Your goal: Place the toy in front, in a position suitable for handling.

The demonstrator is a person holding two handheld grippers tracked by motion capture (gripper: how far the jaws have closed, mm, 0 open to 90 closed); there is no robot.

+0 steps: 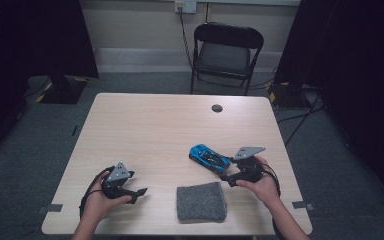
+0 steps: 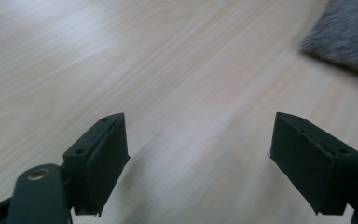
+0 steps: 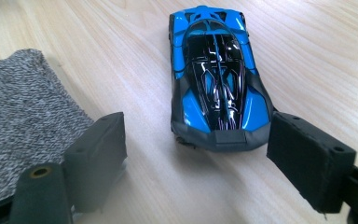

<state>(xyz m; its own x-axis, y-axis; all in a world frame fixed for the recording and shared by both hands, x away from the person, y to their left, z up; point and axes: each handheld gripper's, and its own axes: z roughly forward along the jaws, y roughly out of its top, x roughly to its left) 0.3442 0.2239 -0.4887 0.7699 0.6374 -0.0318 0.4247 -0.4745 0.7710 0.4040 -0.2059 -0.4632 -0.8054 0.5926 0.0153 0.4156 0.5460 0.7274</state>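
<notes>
blue toy car [image 3: 216, 79] sits just ahead of the spread right tongs [image 3: 196, 154]; left tongs [image 2: 198, 163] spread over bare table [image 2: 121, 60].

Left gripper [image 1: 141, 191]: black body, grey three-cornered plate on top, black cable looped at the wrist. Right gripper [image 1: 223, 176]: same build, same grey plate, black cable trailing by the hand. Jaws are black blocks faced with dark pads [image 3: 103, 154], small screw holes in the top faces. Brass-coloured rivet in the rounded black link at lower left of each gripper view. Forearms bare, no sleeves.
</notes>
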